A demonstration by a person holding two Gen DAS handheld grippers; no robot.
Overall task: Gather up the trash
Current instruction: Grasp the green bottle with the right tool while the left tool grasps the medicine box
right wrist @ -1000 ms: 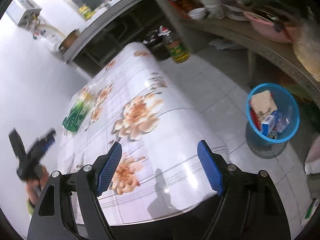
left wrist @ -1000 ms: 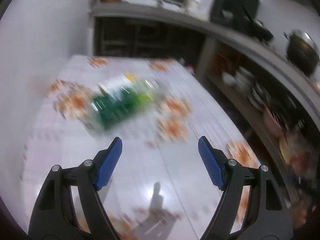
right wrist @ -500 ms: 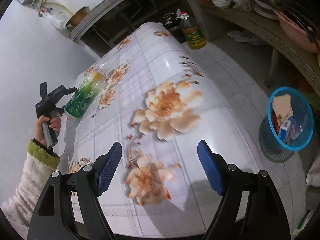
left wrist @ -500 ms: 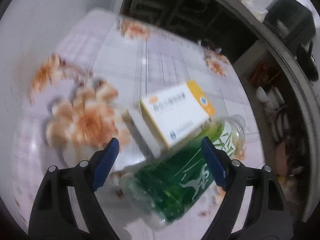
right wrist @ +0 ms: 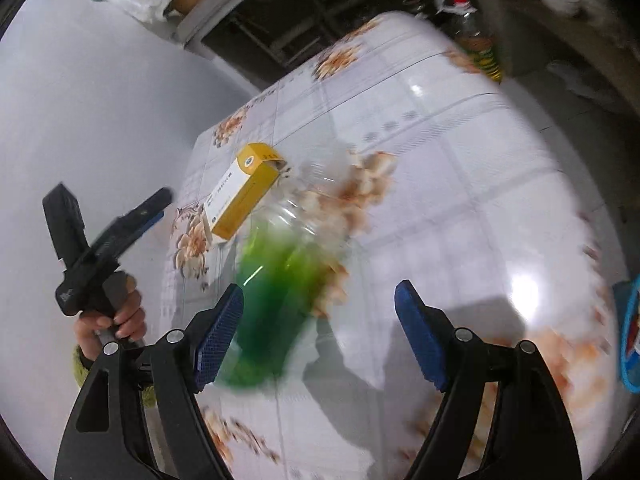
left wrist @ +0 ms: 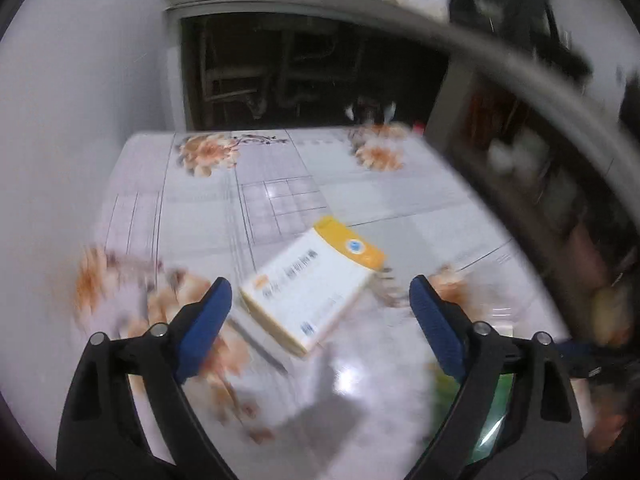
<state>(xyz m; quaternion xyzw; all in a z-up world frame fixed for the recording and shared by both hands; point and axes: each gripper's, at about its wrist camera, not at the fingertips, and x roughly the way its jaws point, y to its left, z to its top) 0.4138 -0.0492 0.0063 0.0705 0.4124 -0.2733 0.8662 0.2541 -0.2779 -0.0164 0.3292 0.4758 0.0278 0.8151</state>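
Not much is done on this one as far as the views show. Both grippers are empty. The left gripper [left wrist: 320,308] has its fingers wide and still opening, with the box [left wrist: 316,284] sitting in the gap but the pads not touching it. The right gripper [right wrist: 320,328] is spread wide too, and the bottle [right wrist: 276,280] lies just ahead of its left finger, mostly in the gap, not pinched.

Box and bottle both lie on the counter [right wrist: 440,160], the box leaning against the bottle's clear neck end, so lifting one will probably nudge the other. Both still need grabbing and carrying off.

The blue basket [right wrist: 628,340] pokes in at the right edge of the right view, down past the counter's edge, with something already in it, so that's likely where the trash goes.

Room-wise the counter is open to the right of the bottle. The wall runs close along the left side, right by the hand [right wrist: 116,316] holding the left gripper. The far end drops off toward dark shelves.
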